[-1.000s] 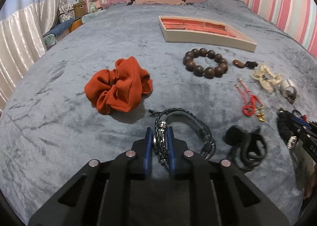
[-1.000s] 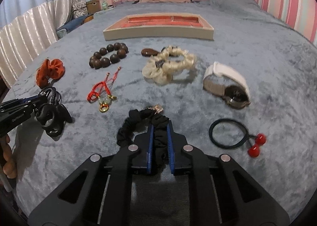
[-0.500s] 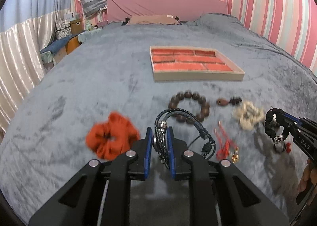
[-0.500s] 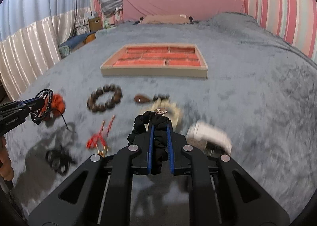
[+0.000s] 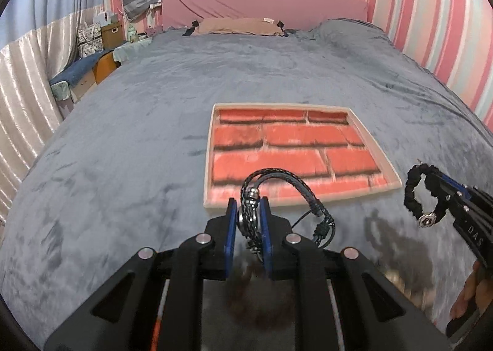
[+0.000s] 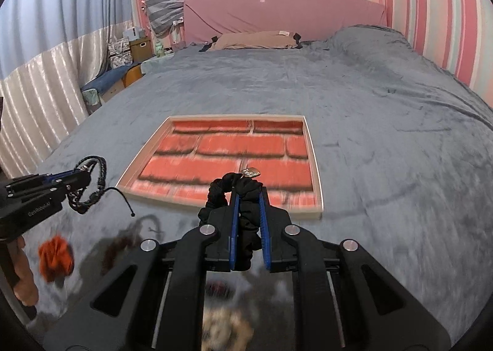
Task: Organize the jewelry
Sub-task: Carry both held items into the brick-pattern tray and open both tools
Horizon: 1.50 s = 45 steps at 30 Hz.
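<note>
Aloft over the bed (image 5: 123, 166): left gripper (image 5: 249, 218), fingers clamped on a braided bracelet (image 5: 286, 184); right gripper (image 6: 248, 206), fingers pinching a black scrunchie (image 6: 243, 194). Tray (image 6: 317, 194) straight ahead of both, long side crosswise, near edge just beyond each.

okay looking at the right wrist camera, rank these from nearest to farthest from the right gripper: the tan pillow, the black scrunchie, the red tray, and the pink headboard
1. black scrunchie, clamped between the right gripper fingers.
2. red tray, just ahead on the grey bedspread.
3. tan pillow, at the far end of the bed.
4. pink headboard, right behind the pillow, upright against the wall.
</note>
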### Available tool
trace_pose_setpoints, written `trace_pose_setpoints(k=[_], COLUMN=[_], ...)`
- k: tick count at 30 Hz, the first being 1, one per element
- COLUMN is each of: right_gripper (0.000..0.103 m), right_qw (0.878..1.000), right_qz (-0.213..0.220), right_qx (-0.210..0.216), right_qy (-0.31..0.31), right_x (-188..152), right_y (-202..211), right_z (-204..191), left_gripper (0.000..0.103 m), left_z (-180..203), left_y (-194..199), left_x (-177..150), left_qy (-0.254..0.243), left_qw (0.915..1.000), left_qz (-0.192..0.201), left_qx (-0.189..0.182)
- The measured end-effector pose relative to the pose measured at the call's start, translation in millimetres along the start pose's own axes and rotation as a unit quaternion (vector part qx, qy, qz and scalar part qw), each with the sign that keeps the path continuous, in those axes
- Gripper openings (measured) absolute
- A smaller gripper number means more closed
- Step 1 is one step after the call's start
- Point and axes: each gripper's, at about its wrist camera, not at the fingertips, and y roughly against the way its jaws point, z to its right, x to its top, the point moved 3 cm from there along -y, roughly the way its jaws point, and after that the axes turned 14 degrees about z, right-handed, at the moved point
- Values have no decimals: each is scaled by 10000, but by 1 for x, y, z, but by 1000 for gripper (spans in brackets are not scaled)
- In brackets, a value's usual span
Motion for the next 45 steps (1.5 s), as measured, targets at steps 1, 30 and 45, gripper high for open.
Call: trace_pose_setpoints(k=[1, 30, 45], right_gripper=[13, 13, 56], right_qw=[10000, 9882, 9888], right_qz=[-14, -1374, -1331], right_qx=[-21, -645, -628], right_qy=[-7, -209, -232], right_x=[5, 8, 16], right_y=[-10, -268, -254], right_z=[3, 58, 61], left_gripper=[15, 15, 54], left_z=[1, 7, 6], left_y=[-12, -281, -274], left_x=[8, 50, 48], left_qy=[25, -108, -205], left_qw=[10000, 9948, 9927], left_qz=[-26, -886, -937], left_qx=[1, 495, 734])
